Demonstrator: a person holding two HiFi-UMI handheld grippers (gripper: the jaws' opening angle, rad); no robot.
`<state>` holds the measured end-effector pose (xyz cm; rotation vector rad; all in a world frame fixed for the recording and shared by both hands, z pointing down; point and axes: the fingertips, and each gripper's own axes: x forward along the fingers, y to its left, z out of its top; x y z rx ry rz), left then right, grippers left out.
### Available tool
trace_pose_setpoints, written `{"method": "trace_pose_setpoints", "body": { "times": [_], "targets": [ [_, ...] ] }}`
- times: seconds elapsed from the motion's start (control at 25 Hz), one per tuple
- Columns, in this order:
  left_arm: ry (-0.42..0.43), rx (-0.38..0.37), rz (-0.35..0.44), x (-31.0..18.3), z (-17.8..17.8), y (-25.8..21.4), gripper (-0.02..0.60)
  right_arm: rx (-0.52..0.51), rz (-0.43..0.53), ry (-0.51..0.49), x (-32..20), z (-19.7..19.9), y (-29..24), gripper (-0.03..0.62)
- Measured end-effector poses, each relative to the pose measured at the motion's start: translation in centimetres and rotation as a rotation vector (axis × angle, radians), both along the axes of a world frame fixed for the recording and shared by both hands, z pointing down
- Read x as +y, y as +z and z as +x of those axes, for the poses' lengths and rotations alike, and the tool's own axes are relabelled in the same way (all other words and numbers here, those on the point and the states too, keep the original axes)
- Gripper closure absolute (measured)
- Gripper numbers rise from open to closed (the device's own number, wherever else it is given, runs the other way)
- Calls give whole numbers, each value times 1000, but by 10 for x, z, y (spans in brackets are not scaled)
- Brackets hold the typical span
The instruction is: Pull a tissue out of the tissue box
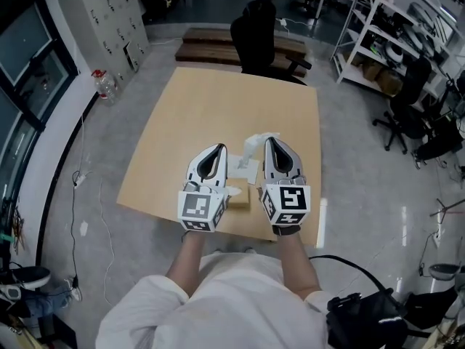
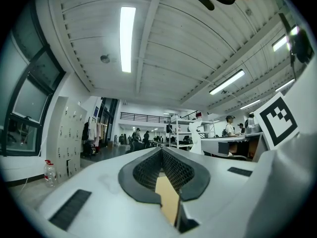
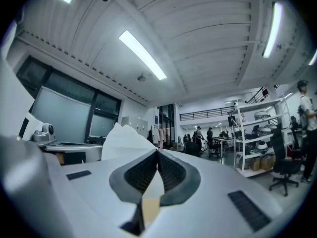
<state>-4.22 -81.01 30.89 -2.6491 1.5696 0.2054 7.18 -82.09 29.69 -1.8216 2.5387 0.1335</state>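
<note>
The tissue [image 1: 253, 148] hangs in the air over the near part of the wooden table [image 1: 218, 100]. It is pinched at the tip of the right gripper [image 1: 272, 142]. From that pinch its long axis runs down and to the left in the head view, toward the tan tissue box [image 1: 240, 199], which sits on the table between the two grippers near the front edge. A bit of white pokes from the top of the box, and it cannot be told whether the lifted sheet's lower end is free of it. In the right gripper view the sheet stands up as a crumpled white peak just left of the jaws, which are closed together with only the thin paper between their tips. The left gripper [image 2: 162, 149] is held beside the right one, pointing the same way across the table. Its jaws meet at the tips with nothing caught between them (only the table's tan colour shows through the gap behind the tips). Both grippers are in the person's hands above the table's near edge.
</note>
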Motion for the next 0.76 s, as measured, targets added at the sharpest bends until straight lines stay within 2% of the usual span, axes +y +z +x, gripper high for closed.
{"method": "trace_pose_setpoints", "body": {
  "times": [0.2, 0.76],
  "targets": [
    [18, -14, 16, 2, 20, 0, 580, -11, 14, 6, 2, 14, 0, 588],
    [35, -40, 27, -9, 36, 1, 580, -37, 24, 48, -13, 40, 2, 588]
  ]
}}
